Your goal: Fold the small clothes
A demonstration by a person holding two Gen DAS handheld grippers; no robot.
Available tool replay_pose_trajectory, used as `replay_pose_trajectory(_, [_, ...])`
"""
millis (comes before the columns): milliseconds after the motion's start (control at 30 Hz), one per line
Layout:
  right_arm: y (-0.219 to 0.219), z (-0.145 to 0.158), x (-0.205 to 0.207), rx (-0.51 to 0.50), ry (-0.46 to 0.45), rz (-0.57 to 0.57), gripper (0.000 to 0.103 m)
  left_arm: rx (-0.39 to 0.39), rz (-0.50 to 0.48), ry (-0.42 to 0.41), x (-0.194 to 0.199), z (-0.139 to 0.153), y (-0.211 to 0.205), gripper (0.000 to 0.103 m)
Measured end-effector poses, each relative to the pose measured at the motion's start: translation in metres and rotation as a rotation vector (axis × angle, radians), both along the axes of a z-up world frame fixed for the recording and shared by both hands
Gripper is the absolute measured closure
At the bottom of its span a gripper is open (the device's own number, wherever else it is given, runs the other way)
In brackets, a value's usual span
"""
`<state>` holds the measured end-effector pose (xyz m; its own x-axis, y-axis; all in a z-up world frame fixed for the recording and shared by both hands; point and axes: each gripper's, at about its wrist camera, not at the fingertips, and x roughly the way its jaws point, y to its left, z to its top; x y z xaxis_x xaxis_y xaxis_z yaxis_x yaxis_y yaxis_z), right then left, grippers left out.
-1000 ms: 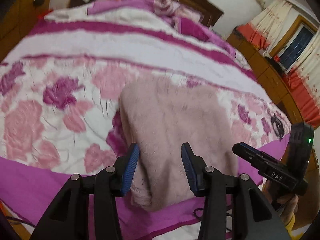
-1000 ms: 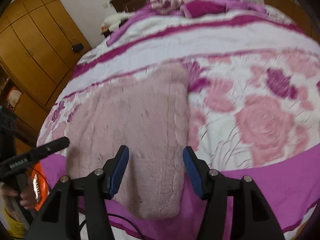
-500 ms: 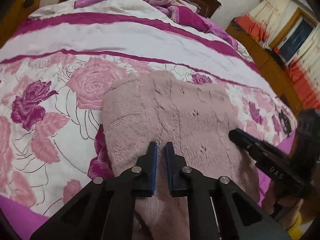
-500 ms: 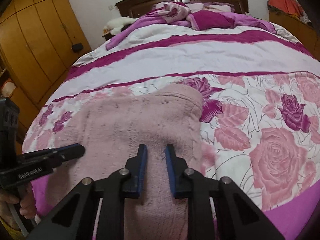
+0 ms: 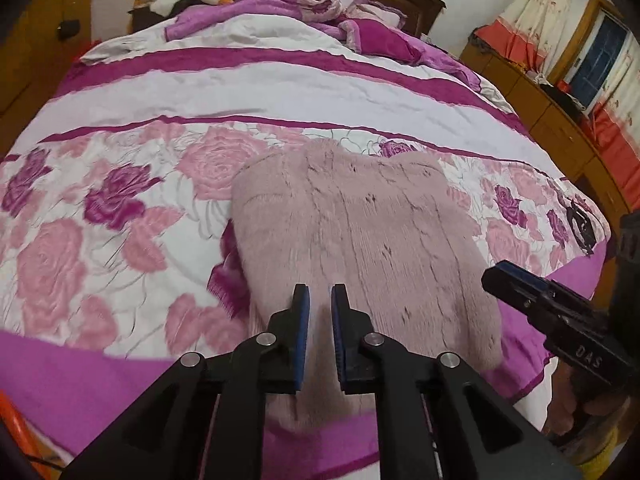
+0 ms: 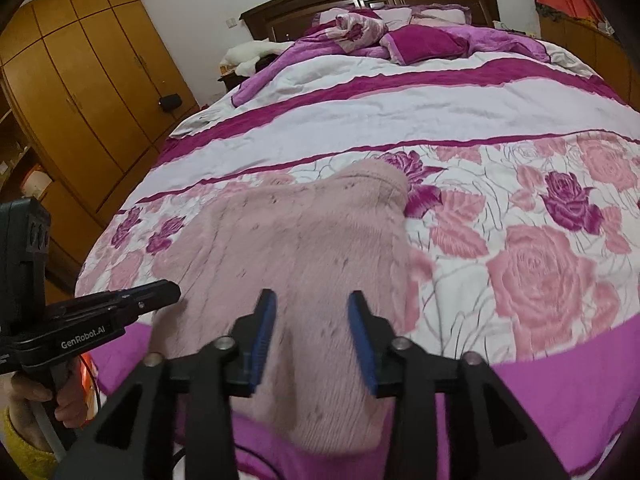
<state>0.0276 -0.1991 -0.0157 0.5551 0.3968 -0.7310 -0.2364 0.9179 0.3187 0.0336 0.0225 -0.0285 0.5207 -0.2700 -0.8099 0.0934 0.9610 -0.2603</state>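
Fuzzy pink knit garment (image 5: 360, 240), folded into a rounded rectangle, is being shown at frame centre on rose-print quilt (image 5: 120, 208). Left gripper (image 5: 320, 300) pads together, empty; right gripper (image 6: 312, 304) jaws have just been opening, apart, over the knit. "GenRobot.AI" and "DAS" are being read on gripper bodies.

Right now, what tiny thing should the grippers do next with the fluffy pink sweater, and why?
Probably close the right hand-held gripper on the pink sweater's near edge. Its jaws have just been opening and stand apart over the fabric, while the left hand-held gripper is already shut there.
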Motion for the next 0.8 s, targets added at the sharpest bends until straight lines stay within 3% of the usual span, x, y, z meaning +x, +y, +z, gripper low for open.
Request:
replay_pose_trajectory(133, [0.003,0.007,-0.021,-0.006,-0.011,0.012,0.049,0.023,0.048,0.013,-0.019,0.000,0.000,0.103])
replay_pose_trajectory(400, [0.008,0.013,-0.061,-0.038,-0.042,0.009,0.024,0.059,0.109,0.046,-0.047,-0.013,-0.006,0.099])
replay_pose_trajectory(800, [0.006,-0.011,-0.086,-0.065,-0.040,-0.055,0.022,0.117,0.138,0.028,-0.072,-0.023,-0.020,0.095])
